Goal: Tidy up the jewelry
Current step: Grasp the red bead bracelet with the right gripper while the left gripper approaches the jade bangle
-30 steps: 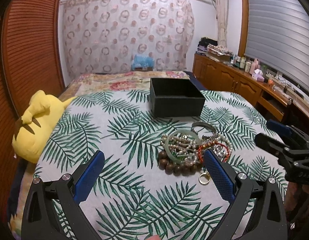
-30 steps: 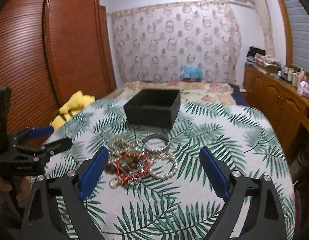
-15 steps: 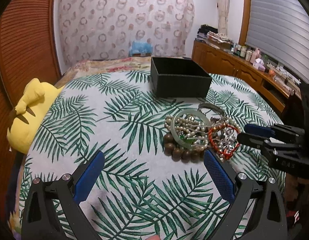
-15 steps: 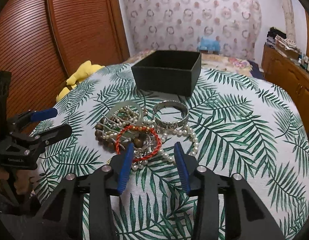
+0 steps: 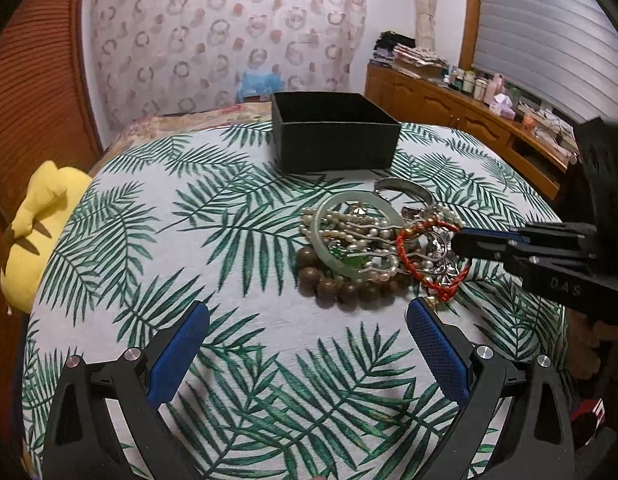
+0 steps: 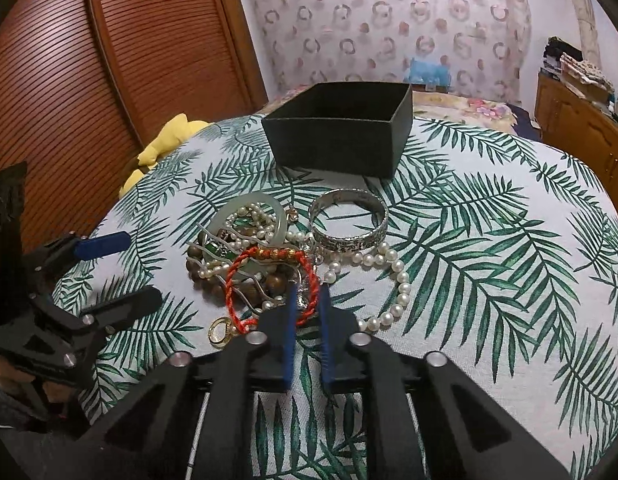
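Observation:
A pile of jewelry lies on the leaf-print cloth: a red cord bracelet, a pale green bangle, a silver bangle, pearl strands, brown wooden beads and a gold ring. An open black box stands behind the pile. My right gripper has its jaws nearly closed around the near edge of the red cord bracelet; it also shows in the left wrist view. My left gripper is open and empty, just short of the pile.
A yellow plush toy sits at the table's left edge. A wooden sideboard with bottles runs along the right wall. Slatted wooden wardrobe doors stand on the left, a bed beyond the table.
My right gripper moved forward and down to the pile and its jaws closed from wide open onto the red cord bracelet. My left gripper advanced toward the pile and stayed open.

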